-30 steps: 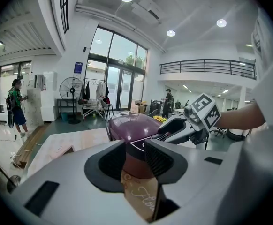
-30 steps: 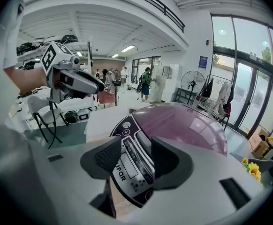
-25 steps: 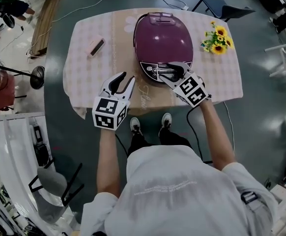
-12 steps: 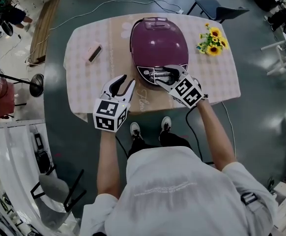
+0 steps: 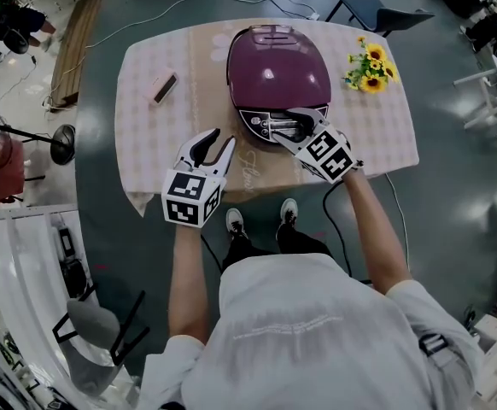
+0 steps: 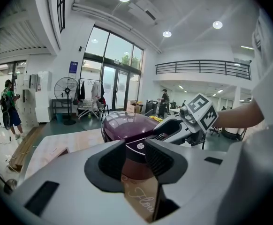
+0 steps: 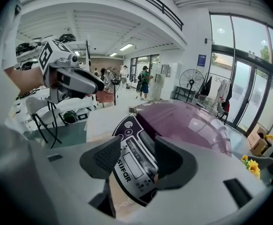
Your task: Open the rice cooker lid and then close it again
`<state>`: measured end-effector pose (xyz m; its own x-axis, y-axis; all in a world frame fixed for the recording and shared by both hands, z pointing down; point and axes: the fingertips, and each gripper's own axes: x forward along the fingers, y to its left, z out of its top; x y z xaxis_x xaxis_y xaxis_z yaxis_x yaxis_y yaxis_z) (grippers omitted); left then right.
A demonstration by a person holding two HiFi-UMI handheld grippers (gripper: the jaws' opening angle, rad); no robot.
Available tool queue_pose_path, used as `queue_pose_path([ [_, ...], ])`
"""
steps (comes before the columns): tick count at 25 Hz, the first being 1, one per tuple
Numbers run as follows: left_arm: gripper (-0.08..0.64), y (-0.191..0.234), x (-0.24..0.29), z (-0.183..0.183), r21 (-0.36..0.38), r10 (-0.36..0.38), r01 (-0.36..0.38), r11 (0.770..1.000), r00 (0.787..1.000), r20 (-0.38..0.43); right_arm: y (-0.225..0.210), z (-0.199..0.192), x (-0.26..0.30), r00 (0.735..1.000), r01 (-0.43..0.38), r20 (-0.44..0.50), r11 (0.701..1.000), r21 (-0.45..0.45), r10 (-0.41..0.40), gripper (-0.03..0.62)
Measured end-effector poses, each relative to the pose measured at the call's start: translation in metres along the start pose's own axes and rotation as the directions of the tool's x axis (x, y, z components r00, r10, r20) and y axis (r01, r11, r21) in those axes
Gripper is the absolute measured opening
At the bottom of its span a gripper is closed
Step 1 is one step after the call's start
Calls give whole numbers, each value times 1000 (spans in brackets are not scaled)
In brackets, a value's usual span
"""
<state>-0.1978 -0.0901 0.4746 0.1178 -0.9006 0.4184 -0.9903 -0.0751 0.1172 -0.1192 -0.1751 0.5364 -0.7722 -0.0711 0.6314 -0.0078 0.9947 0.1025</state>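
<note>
A purple rice cooker point(image 5: 278, 62) stands on the table with its lid down. My right gripper point(image 5: 289, 126) rests at the cooker's front, its jaws apart over the black control panel point(image 7: 132, 165). Those jaws have just been closing a little, with the panel's front strip between them, and I see no pad clamped on it. The cooker's dome point(image 7: 188, 121) fills the right gripper view. My left gripper point(image 5: 220, 137) hovers over the table's front edge, left of the cooker, open and empty. In the left gripper view the cooker point(image 6: 125, 124) lies beyond its open jaws.
The table point(image 5: 154, 135) has a pink checked cloth. A small pink box point(image 5: 165, 85) lies at its left and a sunflower bunch point(image 5: 370, 68) at its right. A chair point(image 5: 377, 11) stands behind the table. A cable crosses the floor behind.
The head view has shifted slightly. Both grippers keep their places, the right at the cooker's front panel and the left over the table edge.
</note>
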Motion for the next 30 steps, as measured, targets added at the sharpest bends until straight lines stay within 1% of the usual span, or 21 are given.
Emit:
queue_pose_path([
  [3, 140, -1, 1, 0, 1, -2, 2, 1000, 1000, -2, -1, -1, 1, 1000, 10, 2, 1000, -8, -10, 224],
  [5, 140, -2, 1, 1, 3, -4, 4, 1000, 1000, -1, 1, 1, 0, 1000, 0, -7, 1000, -24, -1, 224],
  [9, 140, -1, 0, 4, 11, -9, 9, 1000, 1000, -4, 4, 0, 2, 998, -12, -68, 997, -82, 7, 233],
  [14, 140, -4, 3, 4, 14, -19, 19, 1000, 1000, -9, 2, 1, 2, 998, -35, -59, 998, -43, 33, 241],
  [16, 140, -6, 3, 5, 20, -24, 24, 1000, 1000, -12, 1, 0, 1, 997, -37, -64, 998, -47, 34, 241],
  [19, 140, -6, 3, 10, 41, -27, 28, 999, 1000, -11, 0, 0, 2, 997, -43, -71, 998, -48, 39, 232],
  [22, 140, -1, 0, 18, 61, -20, 20, 998, 1000, -2, -1, -1, 3, 998, -24, -56, 999, -41, 22, 232],
  [24, 140, 4, -4, 24, 70, -7, 7, 998, 1000, 8, 0, -3, 5, 999, -5, -41, 999, -46, 3, 253],
  [26, 140, 9, -7, 31, 87, 4, -6, 996, 1000, 16, 0, -5, 8, 999, 5, -39, 998, -68, -8, 256],
  [28, 140, 9, -10, 39, 116, 7, -10, 993, 1000, 22, 1, -5, 7, 999, -7, -39, 997, -77, 4, 271],
  [30, 140, 11, -12, 48, 144, 8, -13, 990, 999, 34, -3, 2, -1, 1000, -7, -6, 998, -63, 7, 272],
])
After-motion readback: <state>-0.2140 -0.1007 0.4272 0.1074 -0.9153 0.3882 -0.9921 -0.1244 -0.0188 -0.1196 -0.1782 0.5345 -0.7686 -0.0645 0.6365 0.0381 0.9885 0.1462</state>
